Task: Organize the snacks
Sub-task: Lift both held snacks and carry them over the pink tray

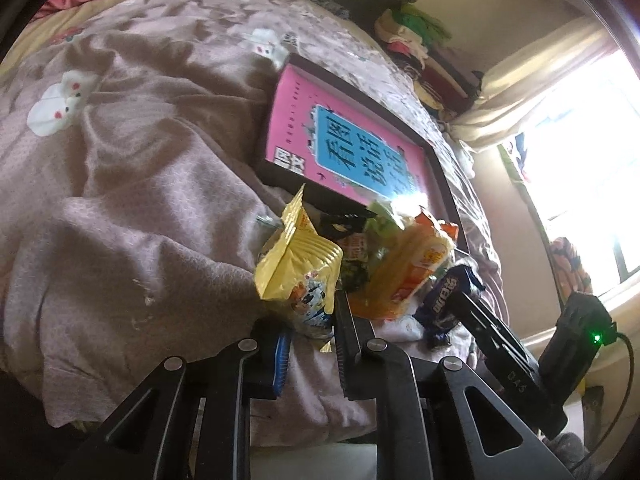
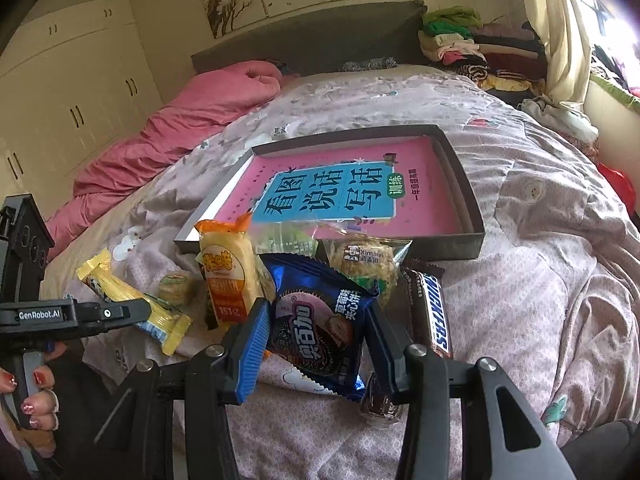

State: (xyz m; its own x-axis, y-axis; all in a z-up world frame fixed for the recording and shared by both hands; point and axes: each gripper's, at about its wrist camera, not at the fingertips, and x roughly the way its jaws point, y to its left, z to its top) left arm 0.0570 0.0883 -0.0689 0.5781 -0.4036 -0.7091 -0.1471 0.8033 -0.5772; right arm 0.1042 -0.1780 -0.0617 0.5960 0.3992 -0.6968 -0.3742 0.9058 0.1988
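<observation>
Crinkly foil is my worry: the yellow packet (image 1: 298, 276) could slip from my left gripper (image 1: 308, 334), pinched thin on its end. Right gripper (image 2: 316, 344) clamps the blue cookie pack (image 2: 320, 320) above the quilt (image 2: 540, 280); neighbouring Snickers bar (image 2: 434, 312) may snag. Tray (image 2: 468, 200) sits just behind.

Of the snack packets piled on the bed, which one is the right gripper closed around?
The dark blue cookie packet, between the right gripper pads. The brown Snickers bar lies just outside, and the left gripper grips the yellow wafer packet.
</observation>
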